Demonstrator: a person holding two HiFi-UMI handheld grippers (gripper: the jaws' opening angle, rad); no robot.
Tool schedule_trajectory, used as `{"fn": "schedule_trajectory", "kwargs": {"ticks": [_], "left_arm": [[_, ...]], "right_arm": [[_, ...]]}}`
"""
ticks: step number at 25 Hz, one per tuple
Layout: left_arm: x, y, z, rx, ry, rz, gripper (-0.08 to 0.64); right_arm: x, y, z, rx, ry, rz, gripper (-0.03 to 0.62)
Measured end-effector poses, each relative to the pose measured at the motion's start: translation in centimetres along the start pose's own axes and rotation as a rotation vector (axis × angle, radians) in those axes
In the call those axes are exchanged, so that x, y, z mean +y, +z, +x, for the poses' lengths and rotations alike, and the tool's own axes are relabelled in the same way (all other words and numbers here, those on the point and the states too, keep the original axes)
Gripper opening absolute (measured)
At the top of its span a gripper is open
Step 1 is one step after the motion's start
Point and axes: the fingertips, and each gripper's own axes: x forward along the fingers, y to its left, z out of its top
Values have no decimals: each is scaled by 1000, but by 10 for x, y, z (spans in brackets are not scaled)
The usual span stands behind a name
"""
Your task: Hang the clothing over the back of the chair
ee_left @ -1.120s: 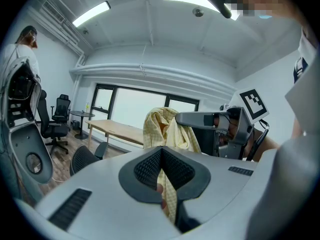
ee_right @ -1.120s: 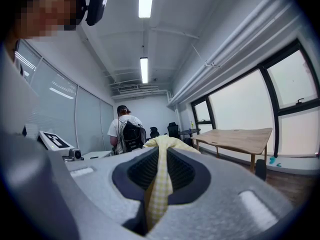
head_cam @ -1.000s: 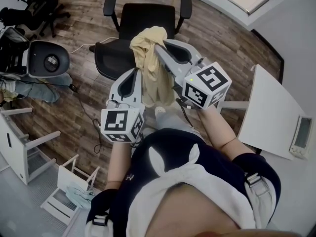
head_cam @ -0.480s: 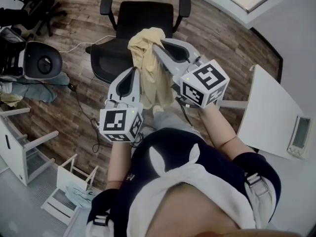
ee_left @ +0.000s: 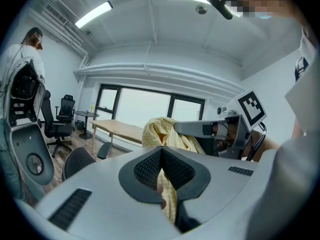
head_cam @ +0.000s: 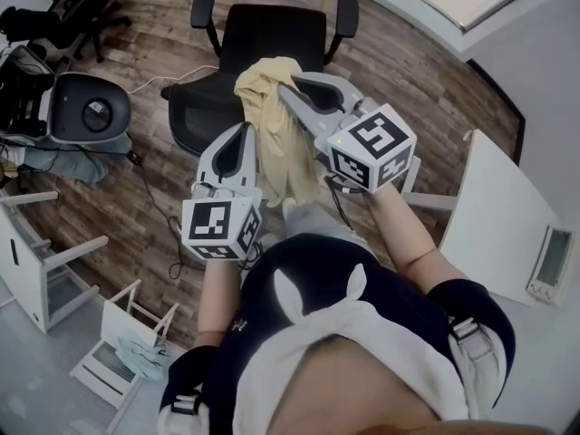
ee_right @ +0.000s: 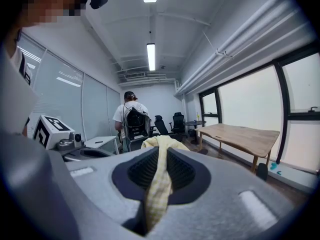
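Fabric of the pale yellow garment (ee_left: 162, 131) is being pinched in the left gripper (ee_left: 162, 154). Its ribbed pads are being pressed together on a fold, and a strip of cloth is hanging down between them. A second fold is being clamped the same way in the right gripper (ee_right: 160, 154), whose jaws are being kept nearly closed around a bunched band of the finely checked cloth.

In the head view the left gripper (head_cam: 245, 134) is being held nearer the person's body and the right gripper (head_cam: 288, 91) farther out. The garment (head_cam: 283, 143) is being carried between the two, draped in a loose bundle from the right jaws down past the left ones and clear of the floor.

Beyond it the black office chair (head_cam: 272, 34) is standing on the wooden floor (head_cam: 399, 71), with its mesh backrest (head_cam: 201, 116) on the side nearest the person. The backrest's right edge is lying just beside the hanging cloth, and whether the two are touching cannot be told.

A white desk (head_cam: 494, 211) is showing at the right edge of the head view, and a grey-shelled chair (head_cam: 91, 111) at the left edge. In the right gripper view a person (ee_right: 131, 118) wearing a backpack is being seen from behind, with a wooden table (ee_right: 245, 136) standing off to the right.
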Motion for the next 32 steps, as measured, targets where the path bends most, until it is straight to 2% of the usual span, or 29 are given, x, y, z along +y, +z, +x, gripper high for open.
{"fn": "schedule_trajectory", "kwargs": {"ticks": [20,32], "left_arm": [[12,1,17,-6,41,-2,6],[13,-2,27,2,48,-1,6]], "right_arm": [[-11,-32,31,145,73,-173,45],[-22,-55,43,258,89,-171,46]]}}
